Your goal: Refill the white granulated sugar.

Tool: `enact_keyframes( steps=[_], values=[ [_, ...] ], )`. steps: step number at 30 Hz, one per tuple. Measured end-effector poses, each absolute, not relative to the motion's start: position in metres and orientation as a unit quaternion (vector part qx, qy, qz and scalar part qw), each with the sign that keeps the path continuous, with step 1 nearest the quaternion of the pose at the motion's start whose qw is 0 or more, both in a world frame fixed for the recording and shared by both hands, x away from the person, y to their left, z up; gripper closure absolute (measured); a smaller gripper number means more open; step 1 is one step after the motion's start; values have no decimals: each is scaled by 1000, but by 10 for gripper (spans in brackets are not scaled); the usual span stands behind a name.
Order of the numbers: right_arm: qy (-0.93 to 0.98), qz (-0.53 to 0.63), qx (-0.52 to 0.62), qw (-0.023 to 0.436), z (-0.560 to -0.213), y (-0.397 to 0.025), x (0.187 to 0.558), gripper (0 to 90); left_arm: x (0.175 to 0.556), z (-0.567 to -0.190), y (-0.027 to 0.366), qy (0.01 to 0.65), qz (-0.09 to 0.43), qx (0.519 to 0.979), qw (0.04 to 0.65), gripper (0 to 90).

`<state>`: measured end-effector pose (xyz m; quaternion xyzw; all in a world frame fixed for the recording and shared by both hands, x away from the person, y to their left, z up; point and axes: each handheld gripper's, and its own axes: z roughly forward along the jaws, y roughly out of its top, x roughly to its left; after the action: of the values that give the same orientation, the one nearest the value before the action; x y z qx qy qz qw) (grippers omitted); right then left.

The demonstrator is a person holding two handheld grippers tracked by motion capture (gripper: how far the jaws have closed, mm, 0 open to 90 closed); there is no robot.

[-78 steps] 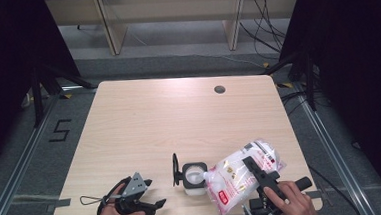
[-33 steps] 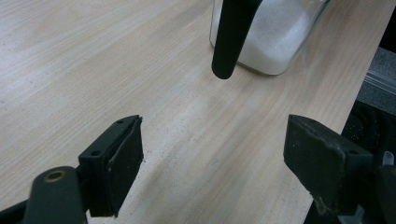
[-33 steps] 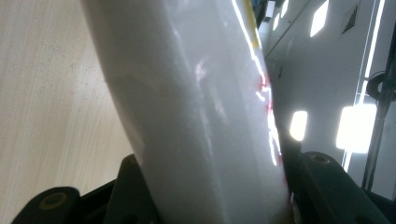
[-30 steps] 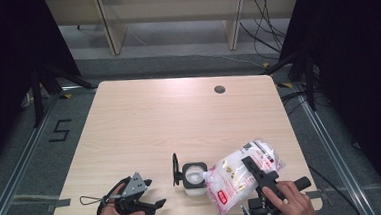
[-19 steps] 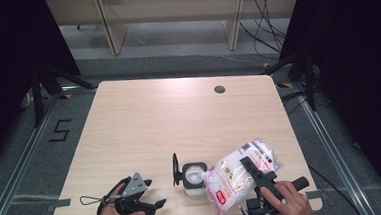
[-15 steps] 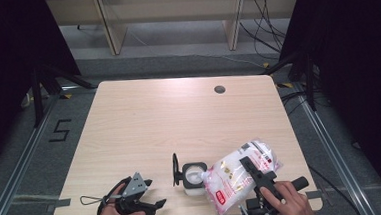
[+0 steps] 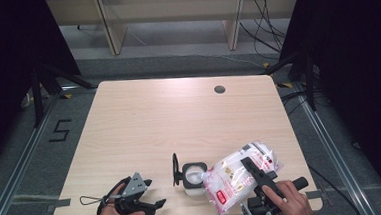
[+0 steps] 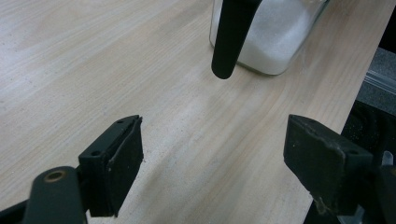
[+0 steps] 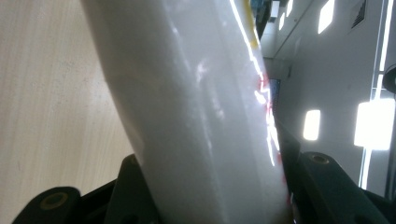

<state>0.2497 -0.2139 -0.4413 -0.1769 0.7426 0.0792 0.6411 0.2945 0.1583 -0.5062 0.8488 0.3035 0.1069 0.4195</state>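
So, quick rundown of where the pour stands:

Job: looks like refilling a jar (image 7: 193, 175) from a bag of sugar or salt (image 7: 239, 177), white grains either way.

Right gripper (image 7: 256, 169): fingers clamped on the bag, one on each side of it, as the right gripper view shows close up. The plastic bulges out between them, so they're closed as far as the bag lets them.

Bag: tipped over at the near right of the counter (image 7: 179, 118), its low end at the jar's mouth, touching or close to it. Can't make out whether anything is flowing.

Jar: square, clear, near the front edge of the counter between the two hands. Its black lid (image 7: 175, 169) stands flipped up on the left side. In the left gripper view the jar (image 8: 271, 32) is packed with white grains as high as the picture shows.

Left gripper (image 7: 138, 191): resting at the near left corner, well apart from the jar. Fingers (image 8: 116, 163) spread wide, holding nothing, just bare wood between them.

Done so far: lid open, bag gripped and tilted, jar has a good load in it.

Left to do: I'd guess finish the pour, stand the bag back up, shut the lid. The free left gripper is the obvious one for the lid.

Watch out: soft bag, could slump or spill past the rim.
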Motion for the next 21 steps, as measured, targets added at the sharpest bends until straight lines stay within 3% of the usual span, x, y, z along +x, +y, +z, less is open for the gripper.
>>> enact_keyframes(
  steps=[21],
  values=[
    [770, 130, -140, 609, -447, -220, 252, 584, 294, -505, 159, 300, 108, 848, 423, 194]
  ],
)
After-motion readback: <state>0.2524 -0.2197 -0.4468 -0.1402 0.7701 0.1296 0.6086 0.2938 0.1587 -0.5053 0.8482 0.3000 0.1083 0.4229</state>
